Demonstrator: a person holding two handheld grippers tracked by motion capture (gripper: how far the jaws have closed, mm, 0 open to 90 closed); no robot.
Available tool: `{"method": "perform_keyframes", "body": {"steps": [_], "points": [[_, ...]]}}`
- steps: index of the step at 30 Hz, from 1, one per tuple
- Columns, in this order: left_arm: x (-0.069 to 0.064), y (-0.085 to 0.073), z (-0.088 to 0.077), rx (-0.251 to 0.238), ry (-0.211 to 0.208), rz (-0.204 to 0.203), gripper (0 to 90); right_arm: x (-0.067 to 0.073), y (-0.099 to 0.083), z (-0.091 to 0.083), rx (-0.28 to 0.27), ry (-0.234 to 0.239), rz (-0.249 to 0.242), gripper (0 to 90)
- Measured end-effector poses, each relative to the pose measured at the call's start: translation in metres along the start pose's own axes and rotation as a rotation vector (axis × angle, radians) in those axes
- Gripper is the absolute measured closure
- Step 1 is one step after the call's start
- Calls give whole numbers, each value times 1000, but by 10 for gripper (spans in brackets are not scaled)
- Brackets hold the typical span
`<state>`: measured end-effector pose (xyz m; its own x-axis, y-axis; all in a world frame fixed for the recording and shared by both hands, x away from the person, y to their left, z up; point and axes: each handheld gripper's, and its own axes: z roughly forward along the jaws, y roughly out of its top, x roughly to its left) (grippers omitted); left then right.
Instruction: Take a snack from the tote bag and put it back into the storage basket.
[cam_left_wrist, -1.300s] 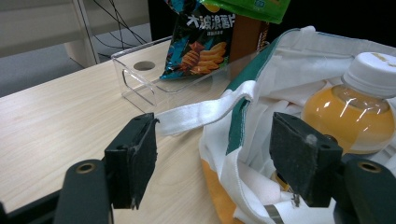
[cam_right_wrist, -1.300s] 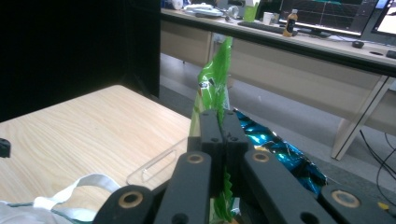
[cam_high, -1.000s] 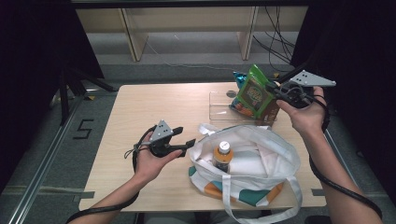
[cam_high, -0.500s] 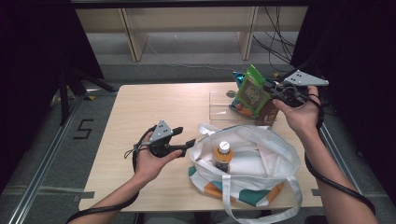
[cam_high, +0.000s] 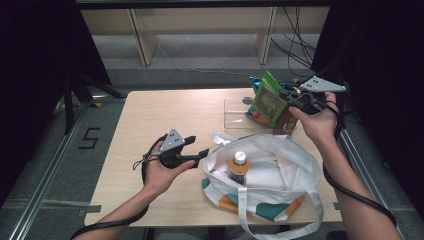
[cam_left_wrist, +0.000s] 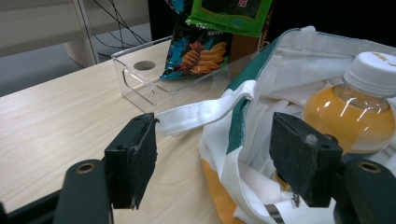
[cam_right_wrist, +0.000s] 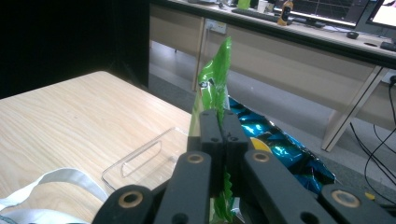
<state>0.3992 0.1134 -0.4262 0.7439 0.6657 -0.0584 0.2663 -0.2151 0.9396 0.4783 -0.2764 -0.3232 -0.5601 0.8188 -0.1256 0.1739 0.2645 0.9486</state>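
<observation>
Right gripper view: fingers (cam_right_wrist: 218, 128) pinch green snack bag (cam_right_wrist: 212, 88).

A bright green snack packet (cam_high: 267, 102) with darker green print is pinched in the black right claw (cam_right_wrist: 218, 122). Just behind it lies a shiny blue packet (cam_right_wrist: 275, 140) showing a patch of yellow. Beside the black left claw (cam_left_wrist: 219, 158) sits a white cloth bag (cam_high: 280, 172) with teal and orange panels, holding an orange drink bottle (cam_high: 239, 167) with a white cap. The tray (cam_high: 235, 106) is clear plastic. The bench (cam_high: 165, 115) is pale wood grain.
</observation>
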Motion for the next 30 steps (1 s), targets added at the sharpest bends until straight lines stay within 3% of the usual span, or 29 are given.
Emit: {"method": "perform_keyframes", "body": {"steps": [13, 19, 21, 23, 27, 29, 30], "points": [[0, 0, 0, 0, -1, 0, 316, -1, -4, 9, 10, -3, -21, 900], [0, 0, 0, 0, 0, -1, 316, 3, -5, 12, 3, -14, -2, 900], [0, 0, 0, -1, -1, 0, 316, 2, -4, 13, 7, 0, -33, 900], [0, 0, 0, -1, -2, 0, 316, 4, -5, 14, 8, -9, -13, 900], [0, 0, 0, -1, -2, 0, 316, 4, -6, 16, 17, 8, -32, 900], [0, 0, 0, -1, -1, -2, 316, 4, -6, 17, 5, -17, -44, 900], [0, 0, 0, 0, -1, -1, 316, 6, -6, 16, 15, -7, -23, 900]]}}
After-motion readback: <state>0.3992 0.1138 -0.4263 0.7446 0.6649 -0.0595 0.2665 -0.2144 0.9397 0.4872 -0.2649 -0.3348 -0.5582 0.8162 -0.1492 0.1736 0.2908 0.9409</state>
